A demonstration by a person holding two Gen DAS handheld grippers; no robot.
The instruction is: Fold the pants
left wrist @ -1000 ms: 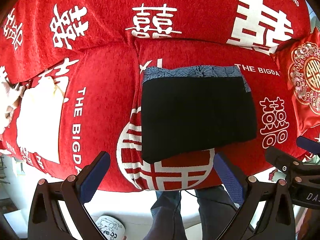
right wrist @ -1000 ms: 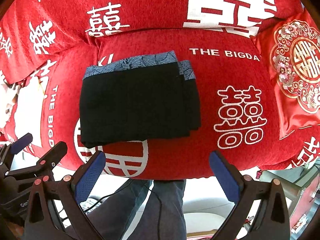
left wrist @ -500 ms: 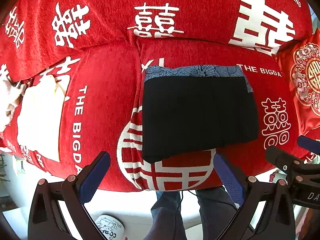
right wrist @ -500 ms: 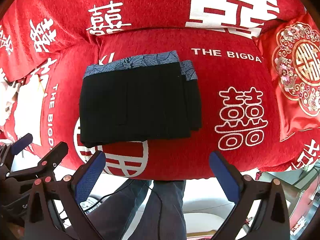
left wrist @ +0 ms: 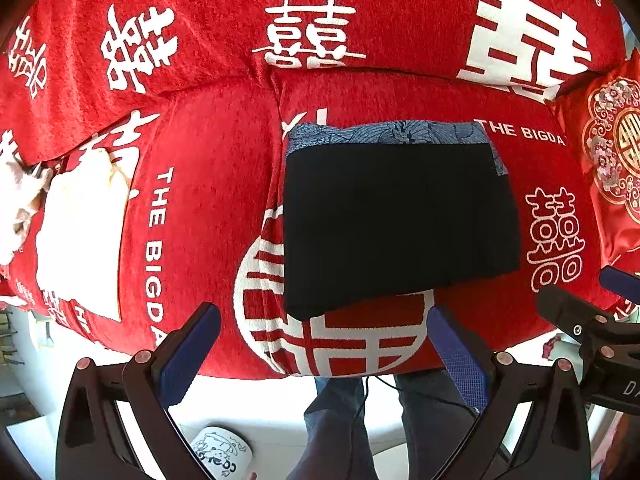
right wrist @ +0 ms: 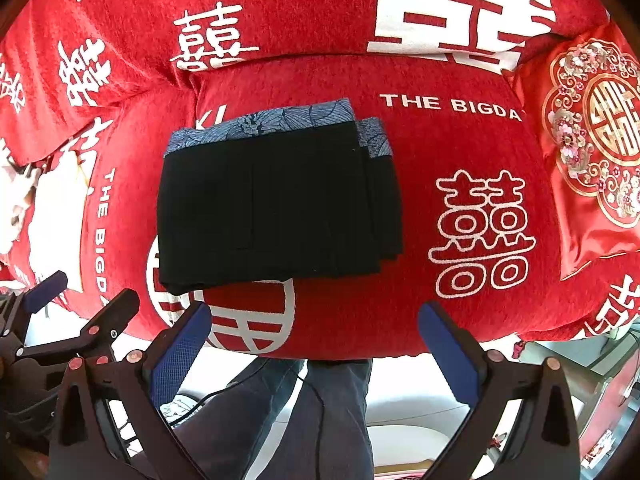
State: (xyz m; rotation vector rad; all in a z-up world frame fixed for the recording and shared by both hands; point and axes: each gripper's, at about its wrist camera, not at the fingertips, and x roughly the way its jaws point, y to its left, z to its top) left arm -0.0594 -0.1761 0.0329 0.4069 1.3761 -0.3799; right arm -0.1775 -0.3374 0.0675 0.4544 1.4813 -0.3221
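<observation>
While the cream cloth (left wrist: 82,236) lies off to the left, the black pants (left wrist: 396,224) sit folded on the red sofa cushion (left wrist: 208,208), so the left gripper (left wrist: 320,354) and right gripper (right wrist: 314,346), both spread wide and empty, should withdraw clear without snagging the stack's near edge.

"THE BIGDA", "WEDDING" on red sofa cover (left wrist: 208,208)

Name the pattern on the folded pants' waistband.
Blue-grey leaf-like print on the waistband, clearest in the right wrist view.
</observation>
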